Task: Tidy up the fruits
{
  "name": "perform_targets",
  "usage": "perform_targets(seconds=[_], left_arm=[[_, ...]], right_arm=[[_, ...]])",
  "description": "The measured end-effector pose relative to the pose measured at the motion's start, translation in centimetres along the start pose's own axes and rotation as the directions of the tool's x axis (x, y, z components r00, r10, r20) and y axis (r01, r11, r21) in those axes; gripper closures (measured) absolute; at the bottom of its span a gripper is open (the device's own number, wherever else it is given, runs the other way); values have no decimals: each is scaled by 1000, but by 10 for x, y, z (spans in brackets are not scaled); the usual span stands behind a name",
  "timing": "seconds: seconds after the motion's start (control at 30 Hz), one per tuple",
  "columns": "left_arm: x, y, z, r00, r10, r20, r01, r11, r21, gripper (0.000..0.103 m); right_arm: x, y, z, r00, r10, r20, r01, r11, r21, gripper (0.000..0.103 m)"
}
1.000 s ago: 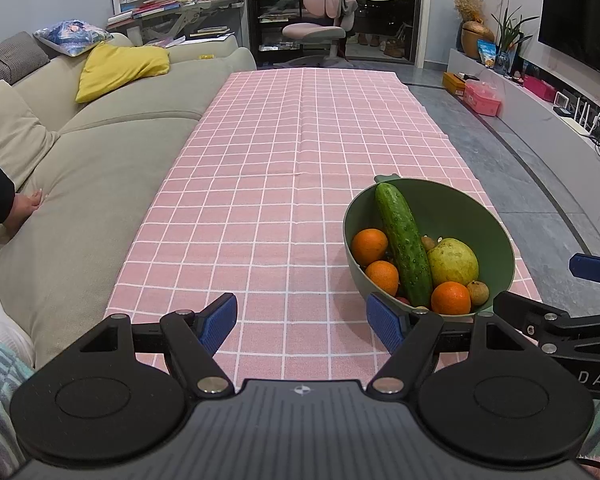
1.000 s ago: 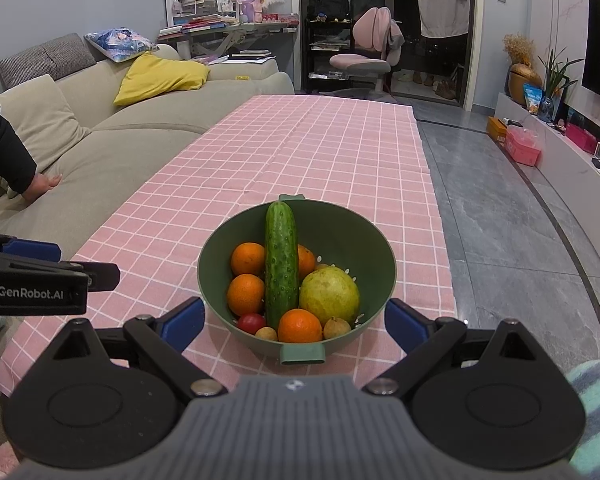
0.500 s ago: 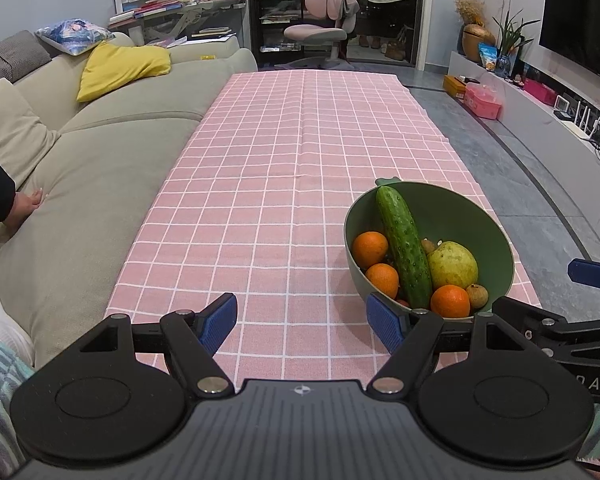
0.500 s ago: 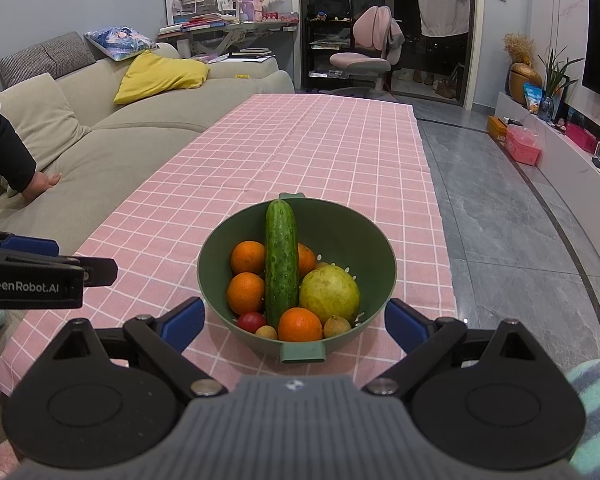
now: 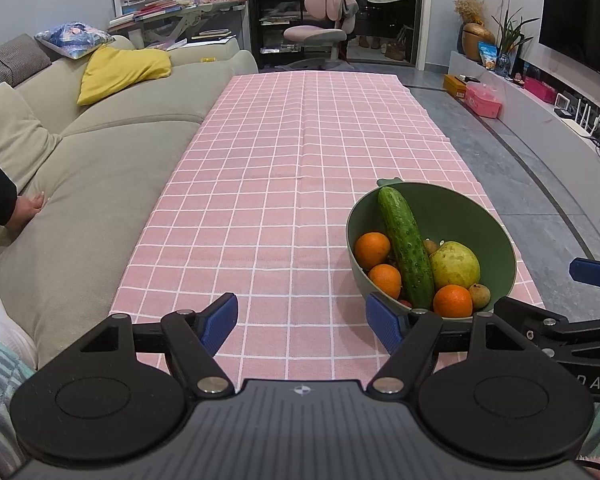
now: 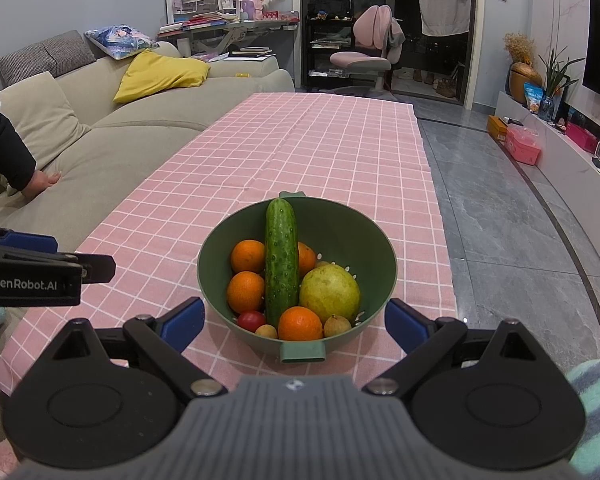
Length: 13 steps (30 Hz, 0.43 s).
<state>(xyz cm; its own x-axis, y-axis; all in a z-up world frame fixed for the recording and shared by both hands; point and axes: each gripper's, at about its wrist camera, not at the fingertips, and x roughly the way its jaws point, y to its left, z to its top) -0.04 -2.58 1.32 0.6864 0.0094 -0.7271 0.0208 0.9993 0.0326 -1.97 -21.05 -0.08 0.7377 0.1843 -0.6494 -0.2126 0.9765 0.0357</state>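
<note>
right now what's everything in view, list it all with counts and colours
bowl: 1, green, near end of the table
cucumber: 1, green, lengthwise in bowl
oranges: 4, orange, in bowl
pear-like fruit: 1, yellow-green, right in bowl
tomato: 1, red, front of bowl
small brown fruits: at least 2, front of bowl
tablecloth: 1, pink checked
sofa: 1, beige, left
left gripper: open, empty
right gripper: open, empty, before bowl

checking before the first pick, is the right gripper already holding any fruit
No, the right gripper is open with nothing between its fingers, and the cucumber and oranges lie in the green bowl.
</note>
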Motion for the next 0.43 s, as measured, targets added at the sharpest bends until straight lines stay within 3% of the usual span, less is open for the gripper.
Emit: perform_targets(seconds=[0.43], left_arm=[[-3, 0, -1, 1000, 0, 11, 0, 1000, -15, 17]], right_arm=[[0, 0, -1, 1000, 0, -1, 0, 1000, -1, 10]])
